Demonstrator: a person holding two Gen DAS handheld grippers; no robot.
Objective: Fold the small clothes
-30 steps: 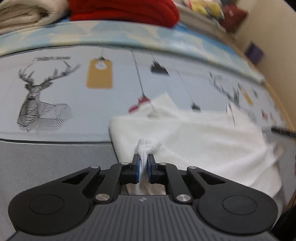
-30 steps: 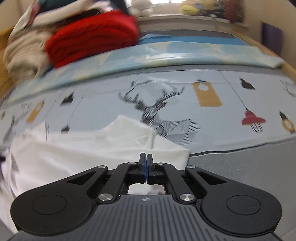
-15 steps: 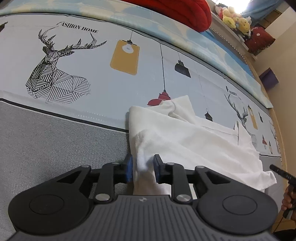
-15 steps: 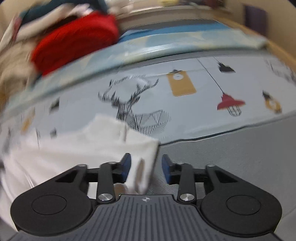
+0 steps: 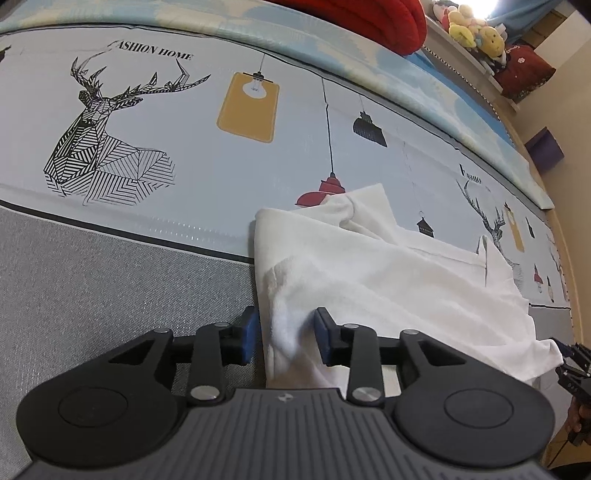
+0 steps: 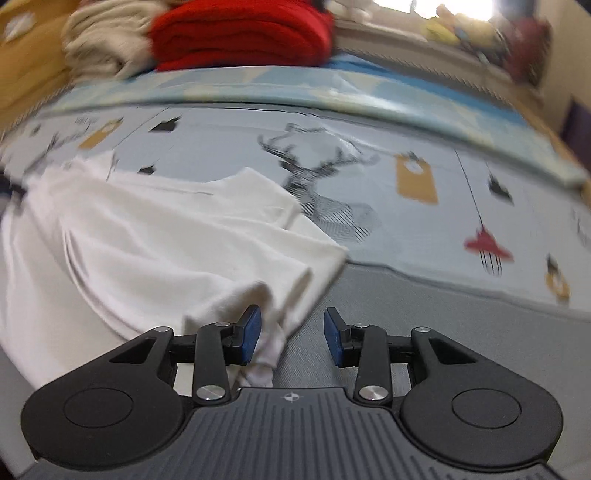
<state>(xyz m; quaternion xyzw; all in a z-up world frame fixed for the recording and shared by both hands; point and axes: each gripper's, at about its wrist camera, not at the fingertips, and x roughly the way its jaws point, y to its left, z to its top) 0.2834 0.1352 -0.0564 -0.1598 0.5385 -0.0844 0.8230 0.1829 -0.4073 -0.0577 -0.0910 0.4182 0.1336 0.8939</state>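
Left wrist: white garment point(image 5: 369, 273) between parted jaws

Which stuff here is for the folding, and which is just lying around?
For the folding: white cloth, left gripper, right gripper.

Just lying around: red blanket, beige blanket, yellow soft toys, purple box.
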